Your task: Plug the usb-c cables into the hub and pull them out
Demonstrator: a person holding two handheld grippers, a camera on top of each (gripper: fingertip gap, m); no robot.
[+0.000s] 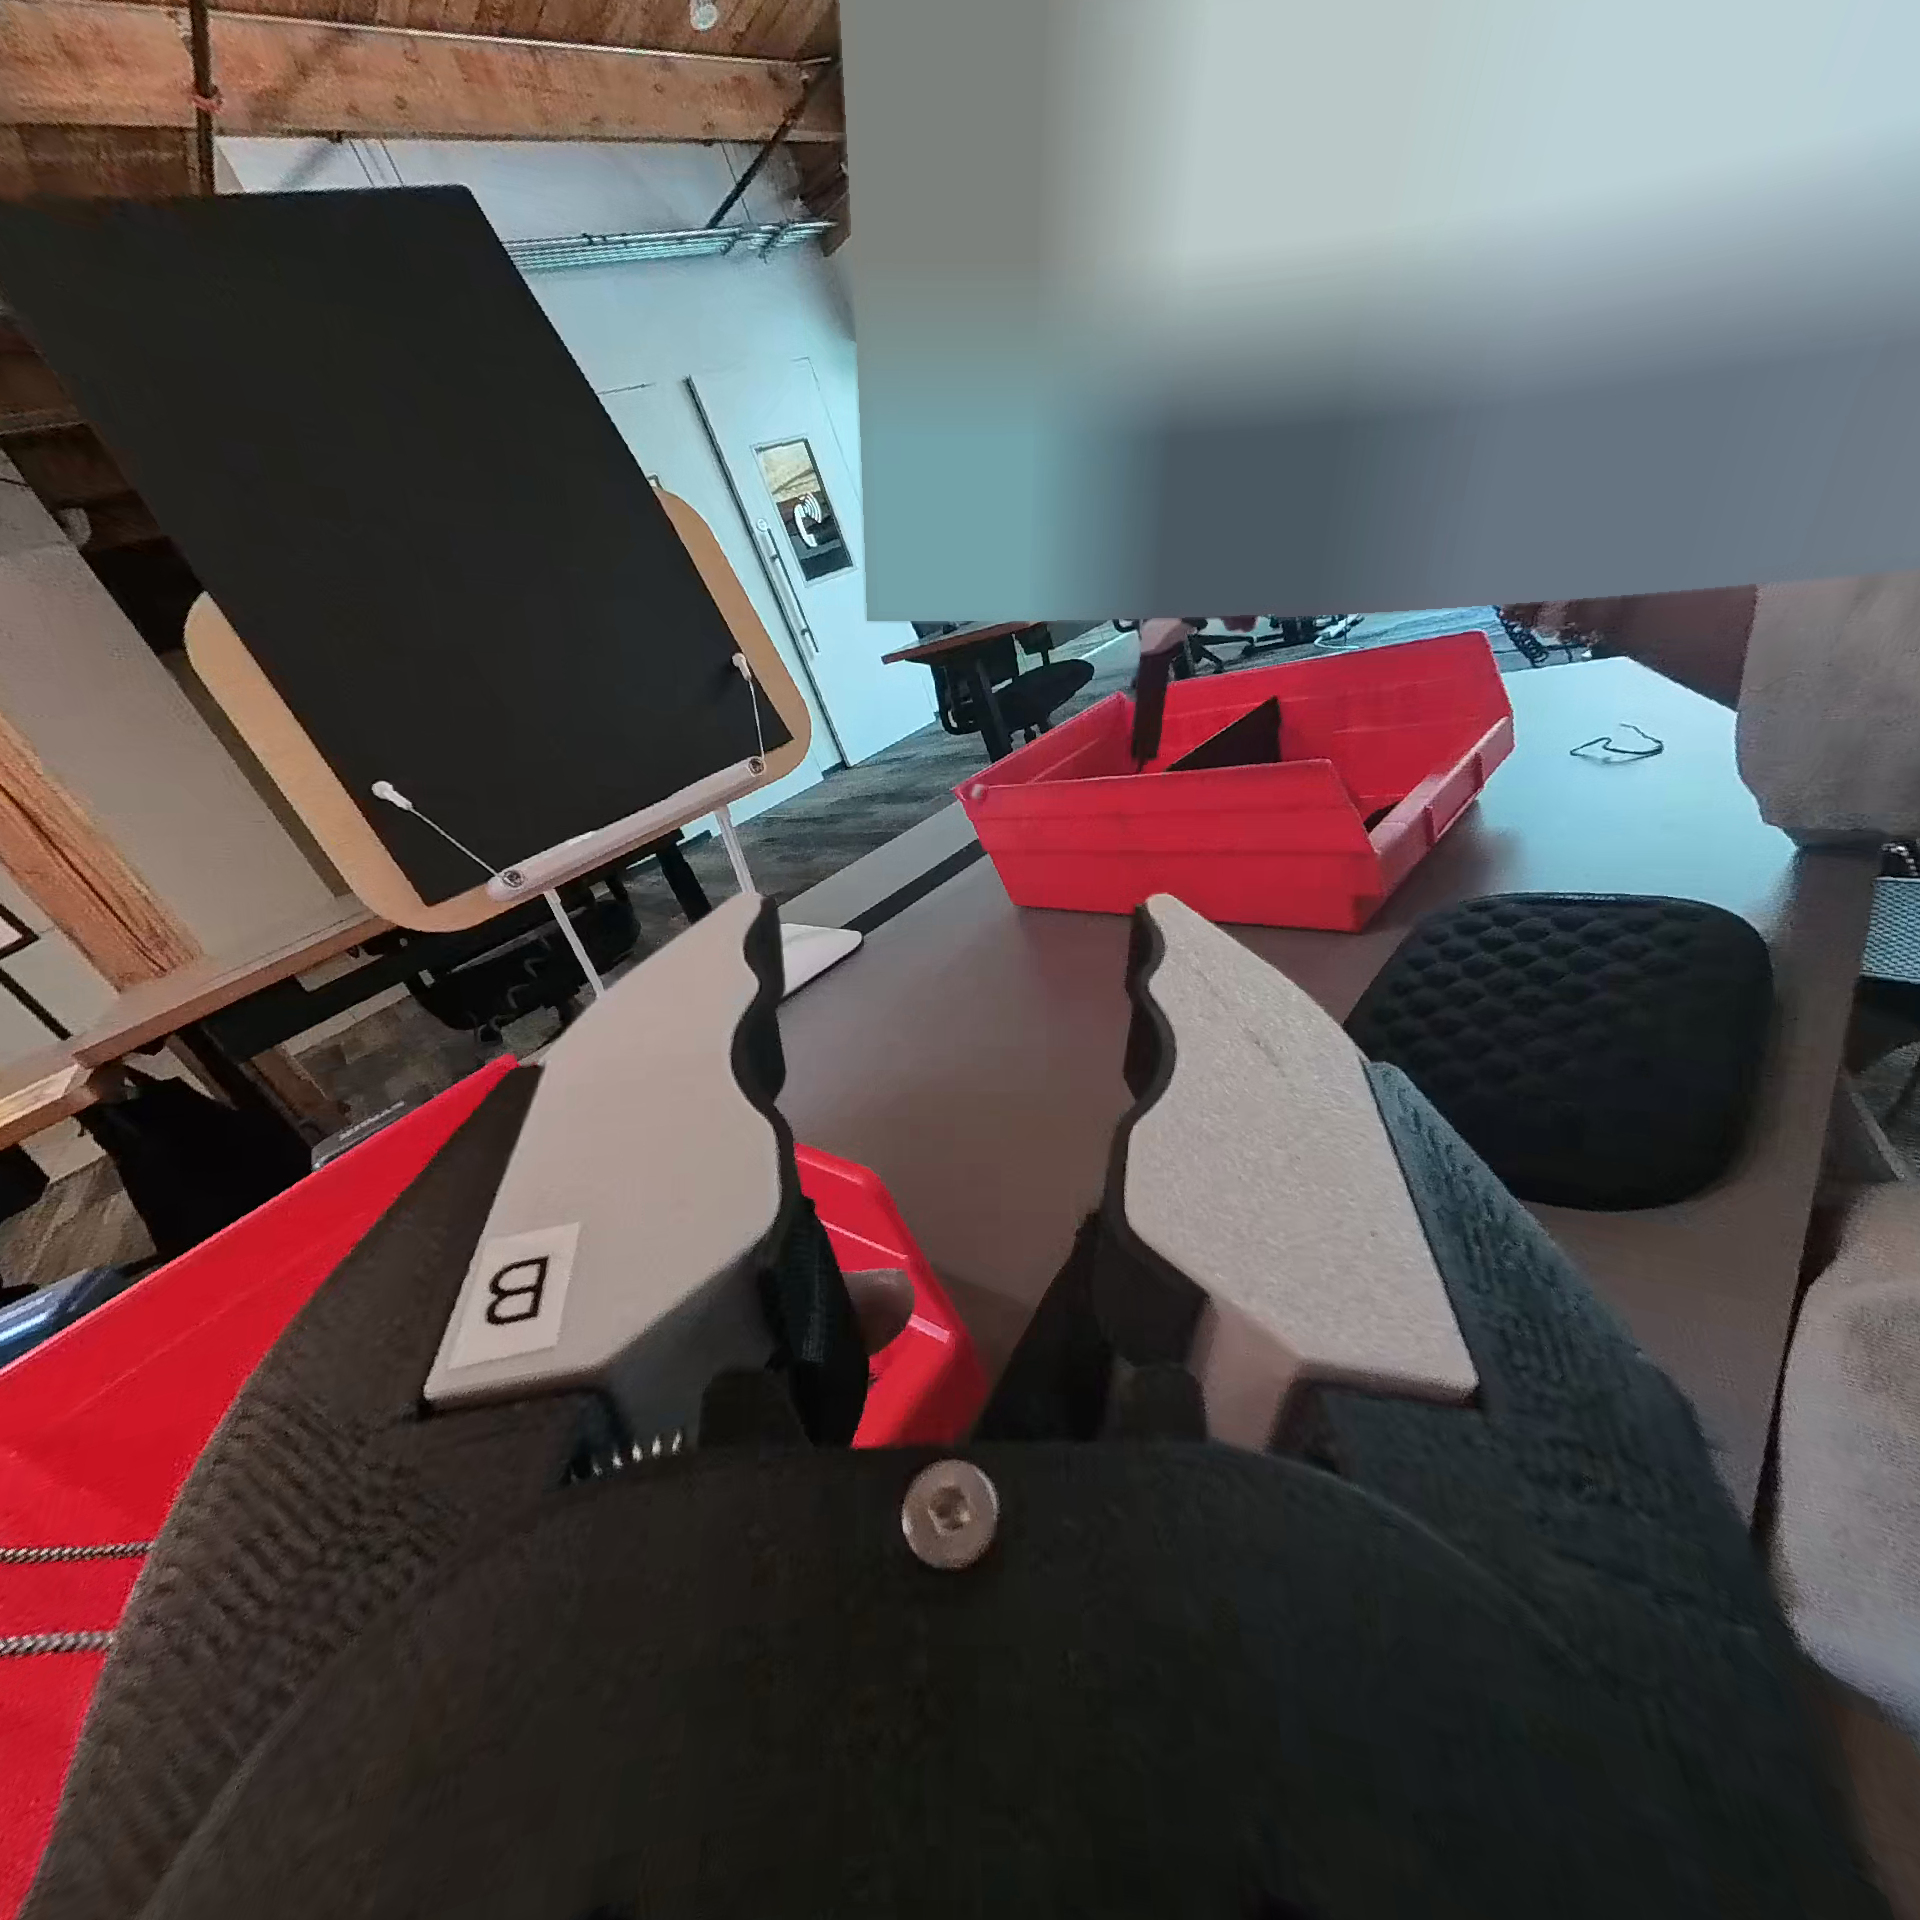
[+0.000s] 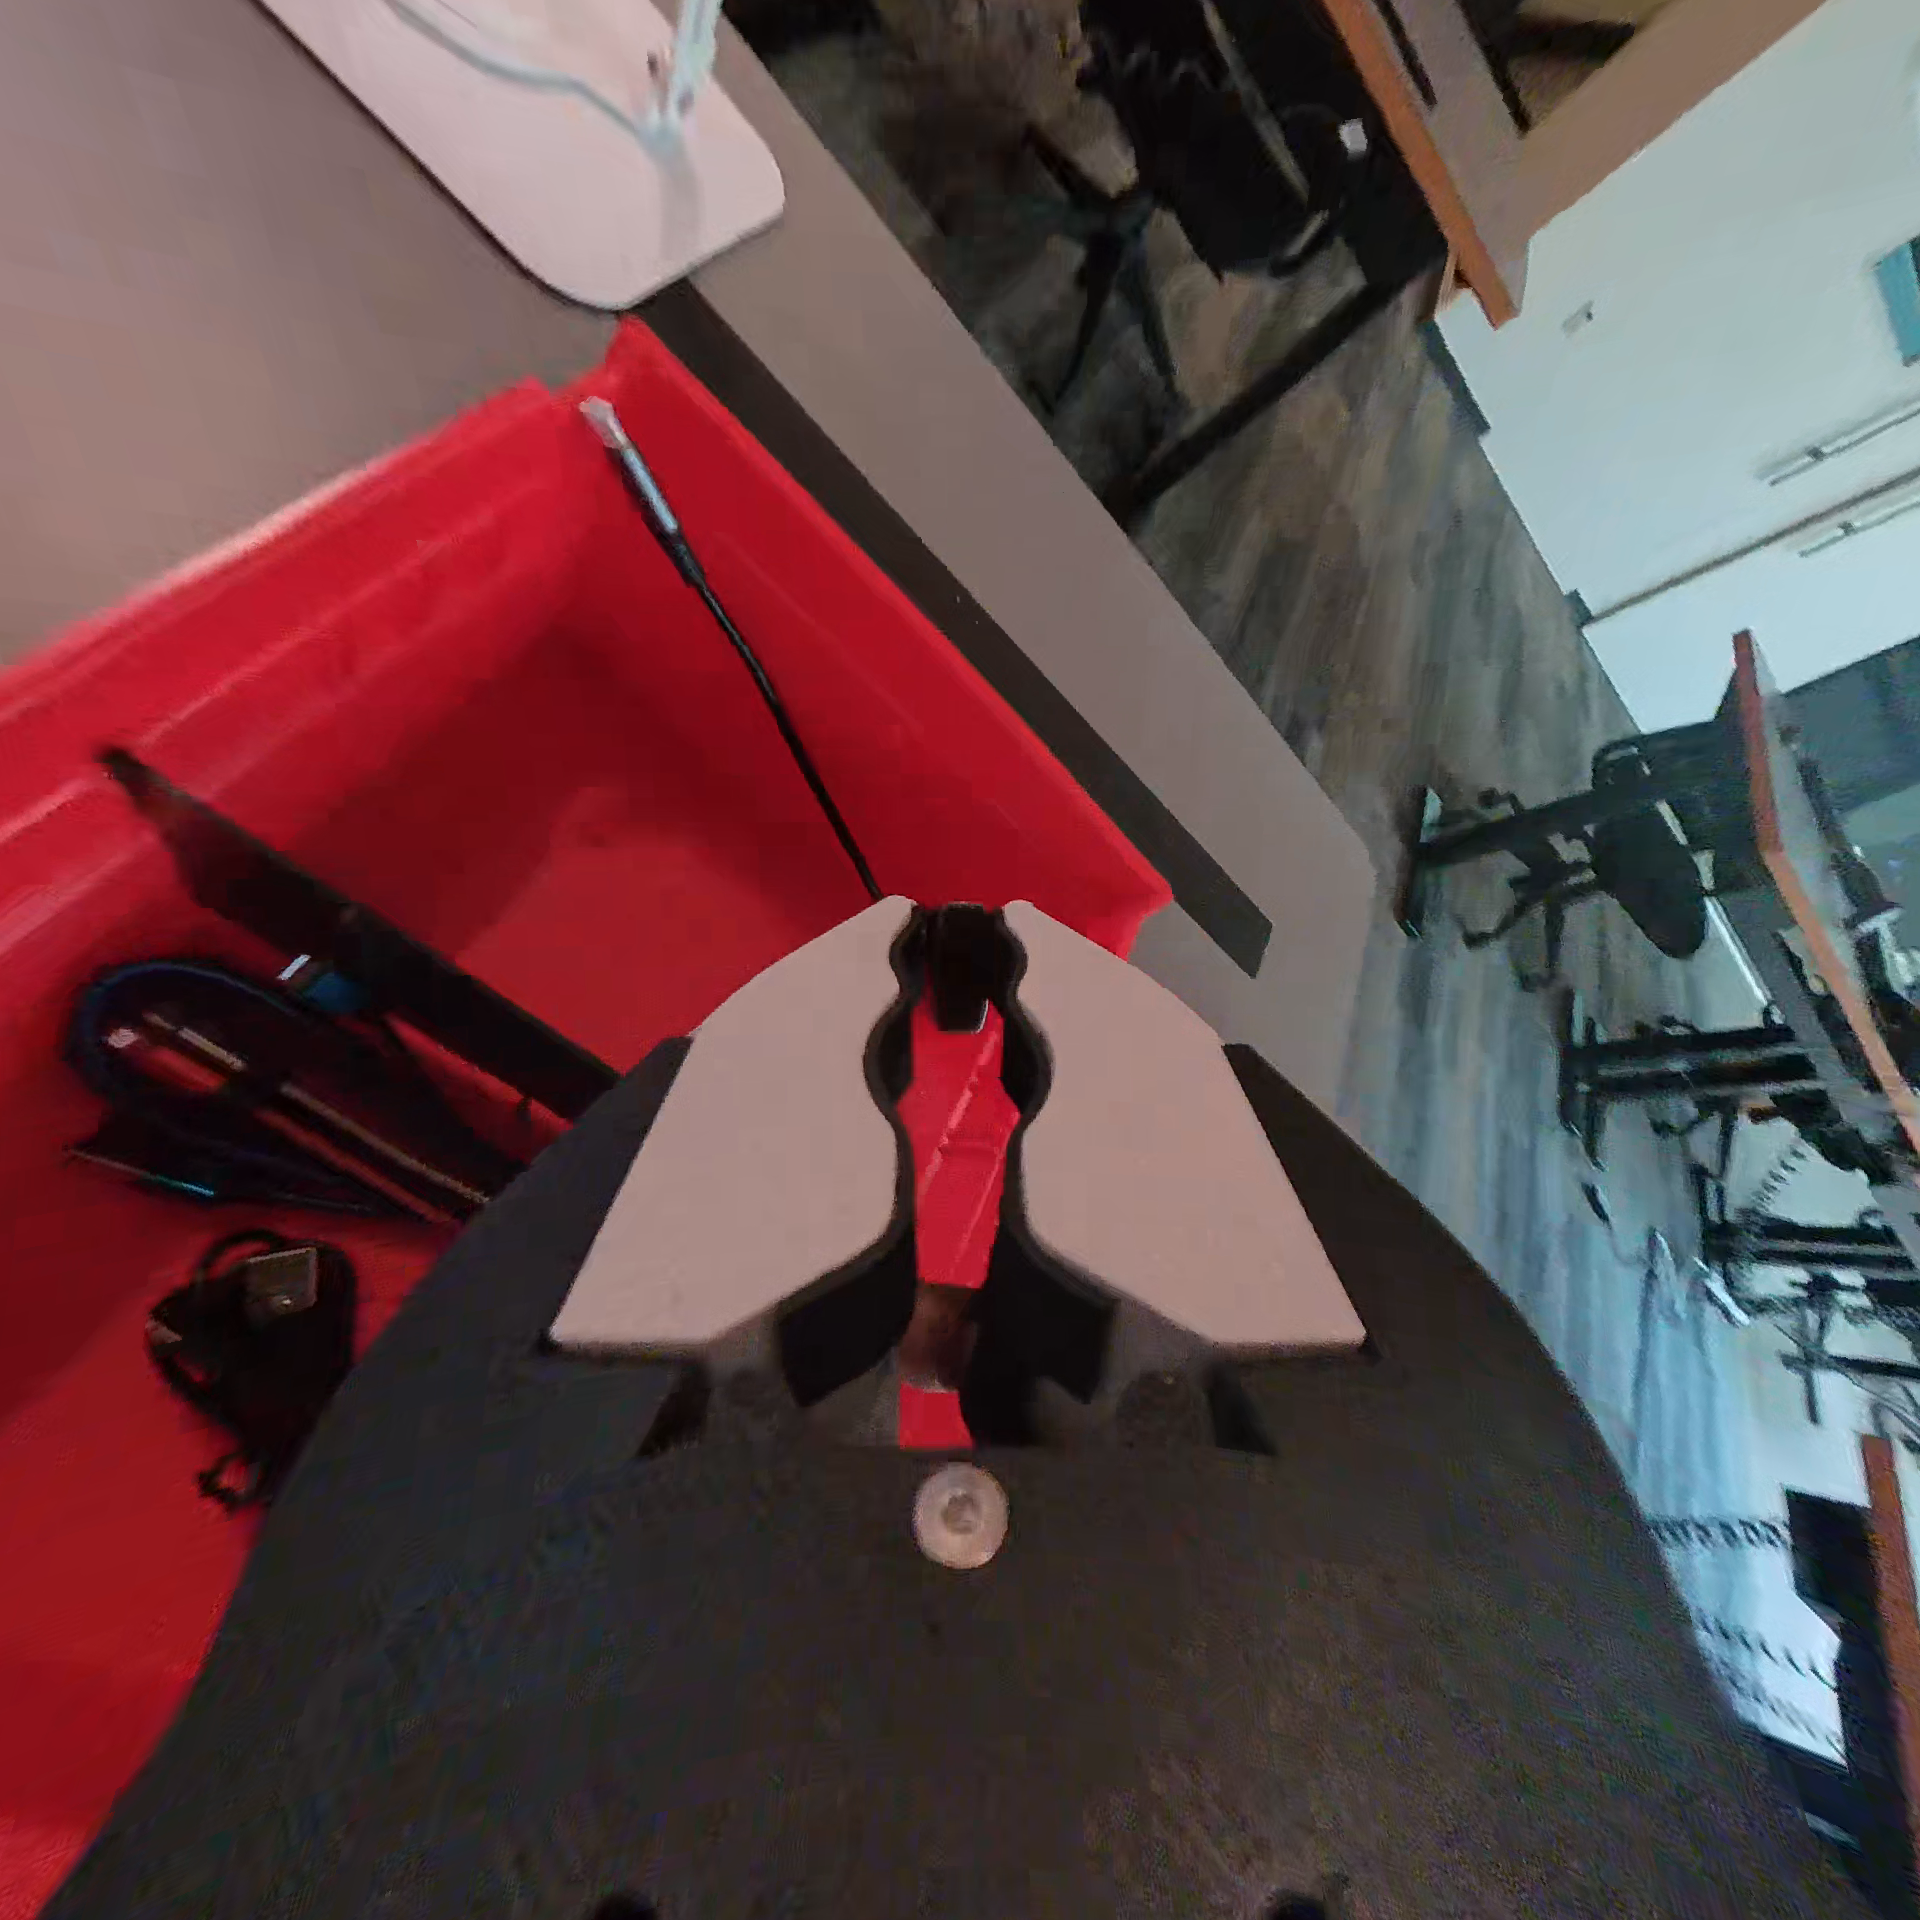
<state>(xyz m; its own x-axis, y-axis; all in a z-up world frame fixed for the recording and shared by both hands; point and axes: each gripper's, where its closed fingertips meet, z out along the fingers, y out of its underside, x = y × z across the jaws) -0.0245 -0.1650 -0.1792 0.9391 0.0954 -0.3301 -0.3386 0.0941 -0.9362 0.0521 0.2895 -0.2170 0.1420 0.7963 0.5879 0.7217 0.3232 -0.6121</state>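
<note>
In the right wrist view my right gripper [image 2: 958, 912] is shut on the black end piece [image 2: 956, 977] of a thin black cable [image 2: 769, 686]. The cable runs away from the fingers over the red bin [image 2: 499, 748] and ends in a silver plug [image 2: 601, 418] near the bin's far corner. In the left wrist view my left gripper [image 1: 951, 925] is open and empty, held above the dark table [image 1: 966, 1039] beside the near red bin [image 1: 260, 1299]. I cannot make out a hub in either view.
The near bin holds a black divider [image 2: 343, 945], coiled cables [image 2: 208, 1070] and a small black bundle [image 2: 260, 1320]. A second red bin [image 1: 1226, 821], a black mesh pad [image 1: 1558, 1049] and a black board on a white stand [image 1: 395, 520] lie ahead. The table edge [image 2: 1039, 644] drops to the floor.
</note>
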